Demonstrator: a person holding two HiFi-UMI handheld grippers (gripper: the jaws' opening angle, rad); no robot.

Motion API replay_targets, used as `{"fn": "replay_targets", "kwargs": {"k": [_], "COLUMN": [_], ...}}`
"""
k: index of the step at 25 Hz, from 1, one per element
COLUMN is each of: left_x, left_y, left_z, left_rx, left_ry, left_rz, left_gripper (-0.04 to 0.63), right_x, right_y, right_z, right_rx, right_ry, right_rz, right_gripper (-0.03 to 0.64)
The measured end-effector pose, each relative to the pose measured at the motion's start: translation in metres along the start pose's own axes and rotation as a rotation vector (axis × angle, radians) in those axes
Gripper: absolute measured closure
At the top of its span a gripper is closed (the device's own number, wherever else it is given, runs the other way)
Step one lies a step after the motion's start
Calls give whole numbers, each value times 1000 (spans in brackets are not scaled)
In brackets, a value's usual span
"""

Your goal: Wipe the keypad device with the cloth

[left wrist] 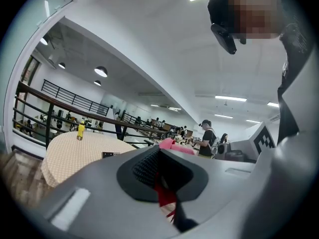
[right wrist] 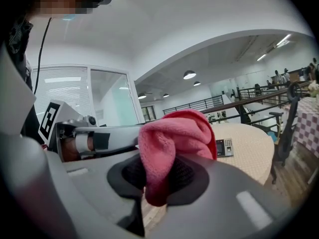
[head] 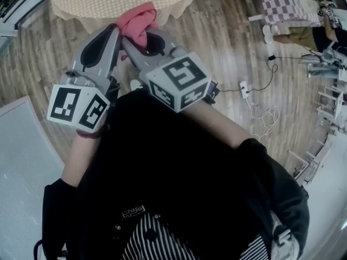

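Where the pink fleece cloth (right wrist: 172,143) sits: bunched at both grippers' tips.
Right gripper (right wrist: 159,183): clenched on the cloth.
Left gripper (left wrist: 160,178): closed, pinching its edge.
Dark keypad device (right wrist: 224,147): on beige round table (right wrist: 249,156), beyond the cloth.

The head view looks steeply down over the person's chest. The left gripper (head: 115,34) and right gripper (head: 131,43) sit close at upper centre, with the counter (head: 81,0) at the top edge. Each gripper view sits just behind its own jaws and faces out, nearly level. Both share the cloth (right wrist: 172,143) and the counter, lower left in one and right in the other.
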State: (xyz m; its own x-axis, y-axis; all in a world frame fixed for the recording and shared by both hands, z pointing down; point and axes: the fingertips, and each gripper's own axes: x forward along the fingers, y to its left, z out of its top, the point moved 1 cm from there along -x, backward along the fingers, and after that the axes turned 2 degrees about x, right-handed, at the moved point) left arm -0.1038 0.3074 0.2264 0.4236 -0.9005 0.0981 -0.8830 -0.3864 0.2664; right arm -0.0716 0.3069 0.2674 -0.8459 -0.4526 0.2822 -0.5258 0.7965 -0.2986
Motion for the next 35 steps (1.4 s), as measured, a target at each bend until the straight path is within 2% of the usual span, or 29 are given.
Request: {"fn": "replay_targets", "kwargs": {"k": [9,18,29,35], "left_x": [32,112,184,228], "left_y": [46,83,120,130], "left_z": [11,24,59,65], "left_rx": [9,22,23,27], "left_ry": [-7,-6,3,17], "left_rz": [86,119,221,252], "left_gripper": [601,601,601,601], "right_x": [51,98,143,157], "right_y": [-26,-98,-156,-197], "right_z": [20,50,101,116], "right_rx": [-22,-19,-7,17], "right_ry": [30,38,65,71], "right_rz": [97,134,231,250], "right_gripper": [541,541,541,541]}}
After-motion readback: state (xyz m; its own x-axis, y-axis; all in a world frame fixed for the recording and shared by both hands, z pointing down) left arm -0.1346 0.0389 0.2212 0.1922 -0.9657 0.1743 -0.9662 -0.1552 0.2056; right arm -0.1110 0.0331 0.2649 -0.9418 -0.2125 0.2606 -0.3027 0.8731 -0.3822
